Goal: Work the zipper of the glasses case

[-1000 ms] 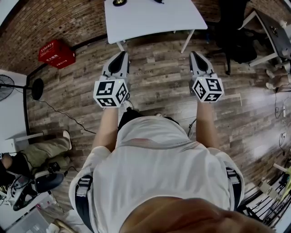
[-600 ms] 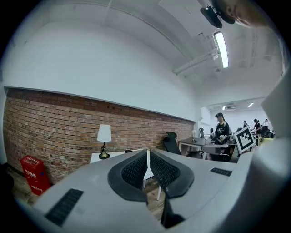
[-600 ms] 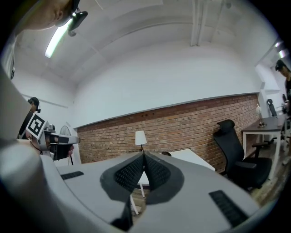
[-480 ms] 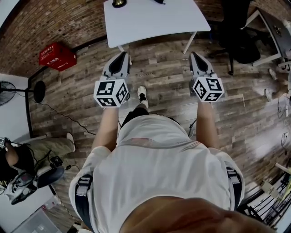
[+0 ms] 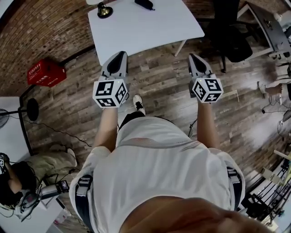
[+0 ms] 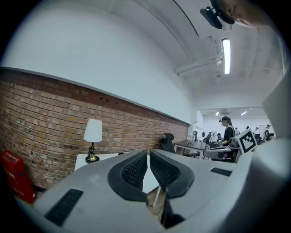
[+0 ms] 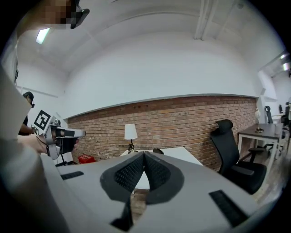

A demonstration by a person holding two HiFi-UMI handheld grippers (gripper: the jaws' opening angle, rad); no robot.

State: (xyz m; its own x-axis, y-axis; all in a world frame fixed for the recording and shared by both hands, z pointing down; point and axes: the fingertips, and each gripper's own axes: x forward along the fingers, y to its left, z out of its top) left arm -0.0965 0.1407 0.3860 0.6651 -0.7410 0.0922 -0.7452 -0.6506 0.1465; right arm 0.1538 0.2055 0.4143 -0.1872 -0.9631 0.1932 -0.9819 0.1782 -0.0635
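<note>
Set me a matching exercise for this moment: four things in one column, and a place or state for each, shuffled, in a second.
Things:
1. lamp
2. red crate
3. black office chair
4. left gripper

Place or state:
A. shut, holding nothing
B. on the floor by the brick wall
C. on the white table
D. on the floor, right of the table in the head view

Pairs: 1-C, 2-B, 3-D, 4-A
</note>
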